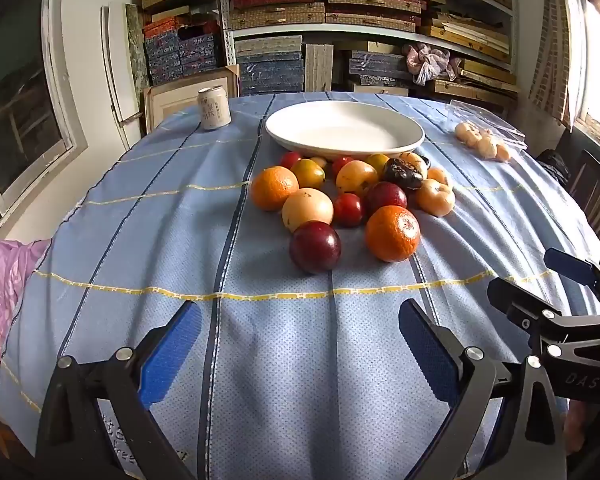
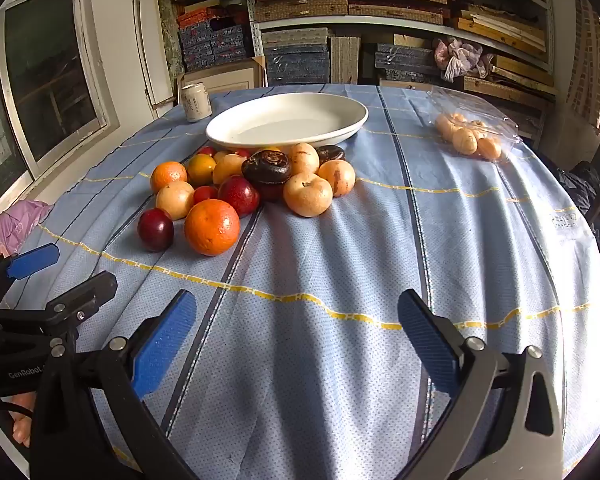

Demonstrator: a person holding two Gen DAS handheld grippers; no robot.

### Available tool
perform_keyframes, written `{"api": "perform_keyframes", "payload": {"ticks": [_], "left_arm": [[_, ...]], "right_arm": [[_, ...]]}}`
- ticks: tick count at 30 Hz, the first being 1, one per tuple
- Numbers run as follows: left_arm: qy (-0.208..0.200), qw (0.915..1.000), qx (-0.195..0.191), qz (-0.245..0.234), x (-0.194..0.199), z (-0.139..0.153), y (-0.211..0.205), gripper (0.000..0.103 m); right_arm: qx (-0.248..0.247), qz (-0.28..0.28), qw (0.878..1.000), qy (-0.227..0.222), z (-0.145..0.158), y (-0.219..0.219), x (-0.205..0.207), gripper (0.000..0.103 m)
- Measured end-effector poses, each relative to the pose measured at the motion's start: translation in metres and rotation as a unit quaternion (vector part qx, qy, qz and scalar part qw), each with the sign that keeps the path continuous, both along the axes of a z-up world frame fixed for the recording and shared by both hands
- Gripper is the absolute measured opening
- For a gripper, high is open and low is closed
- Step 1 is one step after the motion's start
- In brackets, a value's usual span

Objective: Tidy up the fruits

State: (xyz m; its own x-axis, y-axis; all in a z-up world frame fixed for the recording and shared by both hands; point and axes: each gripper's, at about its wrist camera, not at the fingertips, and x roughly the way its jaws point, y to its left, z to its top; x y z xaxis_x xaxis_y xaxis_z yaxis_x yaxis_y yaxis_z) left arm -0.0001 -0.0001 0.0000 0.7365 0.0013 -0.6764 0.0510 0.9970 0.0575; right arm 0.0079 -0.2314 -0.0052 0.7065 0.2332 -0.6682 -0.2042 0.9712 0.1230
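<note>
Jaws apart and empty on both the left gripper (image 1: 300,344) and right gripper (image 2: 298,340), low over blue tablecloth (image 1: 260,360) with dark stripes and yellow lines. "GenRobot" readable on the left gripper's body. Beyond, fruits (image 1: 351,200) heaped on the cloth: oranges, plums, pale round ones. Behind, touching the heap, white plate (image 1: 344,128). Farther left, can (image 1: 214,108), print unreadable. Along the back wall, shelves (image 1: 339,20) of stacked boxes; window (image 1: 20,100) at left.

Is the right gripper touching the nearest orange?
Apart. The right wrist view shows the right gripper open over bare tablecloth, with the orange well beyond its fingers.
</note>
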Motion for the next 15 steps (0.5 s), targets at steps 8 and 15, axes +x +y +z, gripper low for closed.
{"api": "perform_keyframes", "payload": {"ticks": [8,15], "left_arm": [[0.004,1.0,-0.003,0.0,0.003,-0.005,0.005,0.099],[0.007,0.9999,-0.009,0.002,0.007,-0.008,0.006,0.099]], "right_arm": [[-0.001,0.0,1.0,0.002,-0.001,0.0,0.0,0.099],[-0.001,0.0,1.0,0.002,-0.002,0.001,0.001,0.099]]}}
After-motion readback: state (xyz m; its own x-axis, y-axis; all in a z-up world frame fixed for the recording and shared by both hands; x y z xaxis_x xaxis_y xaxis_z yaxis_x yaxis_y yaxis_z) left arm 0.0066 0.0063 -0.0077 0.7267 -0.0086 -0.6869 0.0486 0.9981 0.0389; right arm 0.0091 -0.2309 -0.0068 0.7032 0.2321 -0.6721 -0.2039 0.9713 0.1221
